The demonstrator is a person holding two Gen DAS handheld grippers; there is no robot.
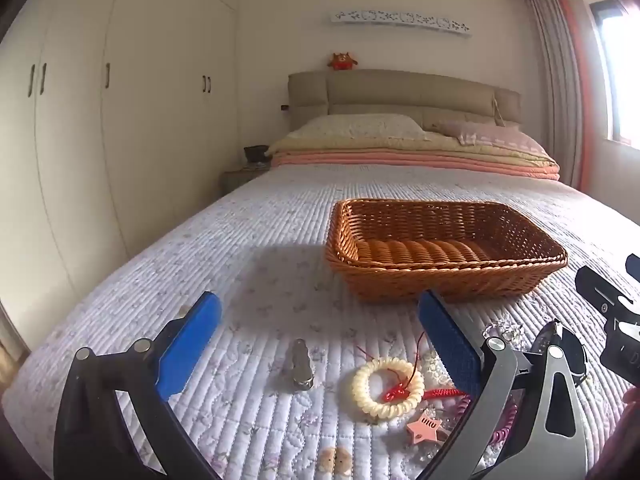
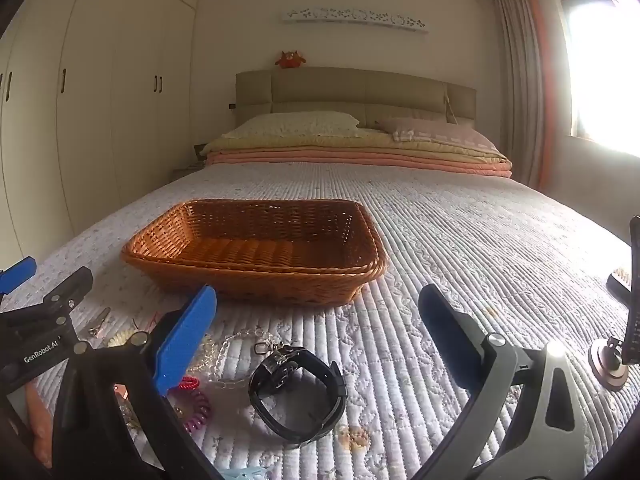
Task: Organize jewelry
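A brown wicker basket [image 1: 444, 252] stands empty on the quilted bed; it also shows in the right wrist view [image 2: 256, 248]. My left gripper [image 1: 320, 308] is open above a silver hair clip [image 1: 299, 365], a cream coil bracelet [image 1: 387, 386] with red cord, and a pink star clip [image 1: 424, 429]. My right gripper [image 2: 318, 300] is open and empty over a black watch [image 2: 298, 392], a clear chain [image 2: 236, 344] and a pink spiral hair tie [image 2: 196, 404].
Folded pink and yellow blankets [image 1: 412, 156] and pillows lie at the bed's head. White wardrobes [image 1: 80, 120] stand on the left. A small stand with a round base [image 2: 612, 364] sits on the bed at the right. A window glares at the right.
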